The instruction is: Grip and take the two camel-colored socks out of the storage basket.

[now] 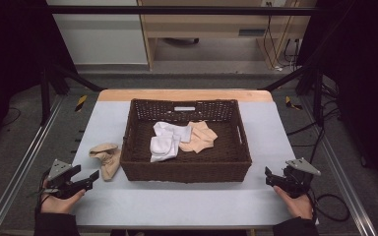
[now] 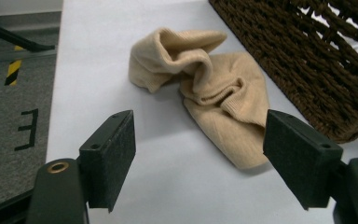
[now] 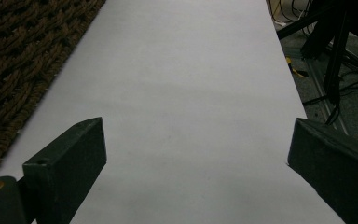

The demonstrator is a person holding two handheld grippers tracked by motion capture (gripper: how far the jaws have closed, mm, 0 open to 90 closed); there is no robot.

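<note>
sock (image 2: pixel 209 98), a beige knitted one, lies crumpled on the worktop (image 1: pixel 187 201) just left of the wicker basket (image 1: pixel 184 169), close to its wall but, as far as the high view tells, not quite touching it. it looks light, soft and floppy, with no stiffness at all, so it should sag and trail from whatever point is pinched; the knit is grippy rather than slippery and nothing about it is fragile. the best hold, i judge, is the bunched fold in the middle where the cloth stands up off the surface, since the flat toe end near the jaws would be harder to get under. the left claw (image 2: pixel 198 154) sits low and nearly level just short of the sock, aimed at it, jaws spread wide and holding nothing. the right claw (image 1: pixel 279 178) rests at the other side of the basket, also released and empty, pointing along bare worktop with the basket wall at its left in the right gripper view. inside the basket lie white socks (image 1: pixel 167 140) and another beige sock (image 1: pixel 199 136).
</note>
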